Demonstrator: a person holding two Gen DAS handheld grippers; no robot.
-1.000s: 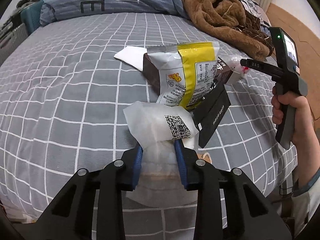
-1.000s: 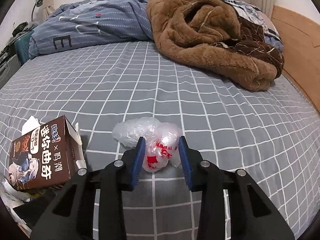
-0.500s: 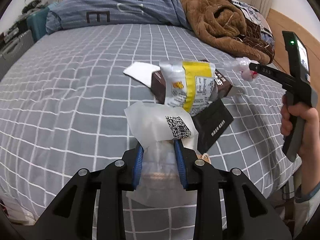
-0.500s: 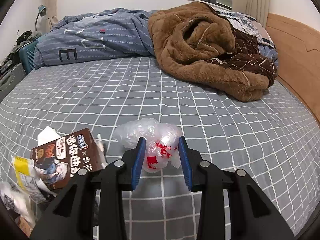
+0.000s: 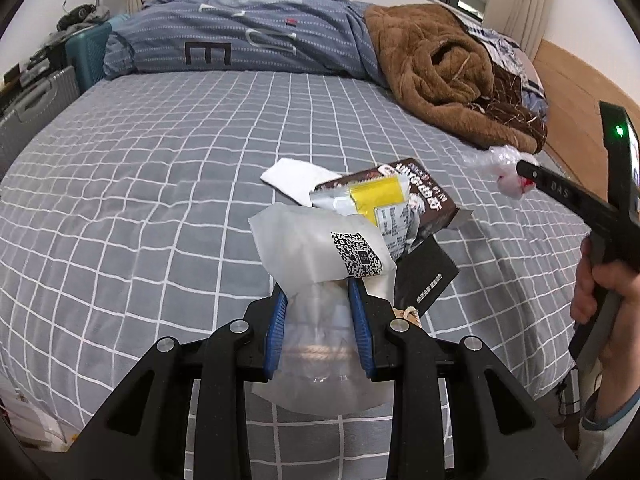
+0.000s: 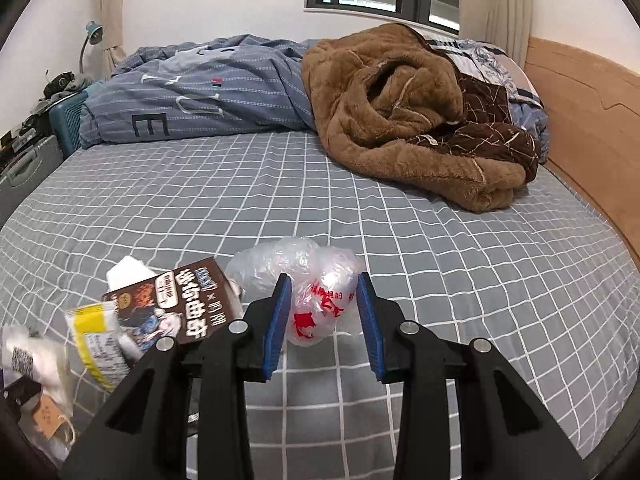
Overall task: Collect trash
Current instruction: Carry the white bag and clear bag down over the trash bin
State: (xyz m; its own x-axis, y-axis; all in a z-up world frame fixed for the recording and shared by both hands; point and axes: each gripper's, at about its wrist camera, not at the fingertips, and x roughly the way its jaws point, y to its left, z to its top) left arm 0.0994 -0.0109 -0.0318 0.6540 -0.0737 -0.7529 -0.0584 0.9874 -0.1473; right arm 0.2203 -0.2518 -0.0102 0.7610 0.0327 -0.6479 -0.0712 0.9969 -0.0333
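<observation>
Stretching across both views, the bed [image 5: 140, 184] with its grey checked sheet is carrying a blue striped duvet [image 5: 248, 40] along the far edge and a brown fleece blanket [image 6: 400, 120] at the far right. Compared with a second ago, both cameras are sitting higher: the window and the far wall are now showing, and the sheet is lying farther below.

Near the middle of the bed, a brown snack box [image 6: 176, 304] is lying flat with a white and yellow wrapper [image 5: 376, 204] across it, a white tissue [image 5: 292, 174] just beyond it, and a black tag [image 5: 428, 276] at its near right; this pile is staying where it was.

The left gripper [image 5: 318, 320] is keeping its fingers pressed tight on a white translucent bag [image 5: 312, 248] with a QR label, which is hanging clear of the sheet.

The right gripper [image 6: 324, 320], held in a hand [image 5: 600, 292], is keeping its fingers closed partway on a crumpled clear plastic bag [image 6: 320, 304] with red print, now lifted higher above the bed, right of the pile.
</observation>
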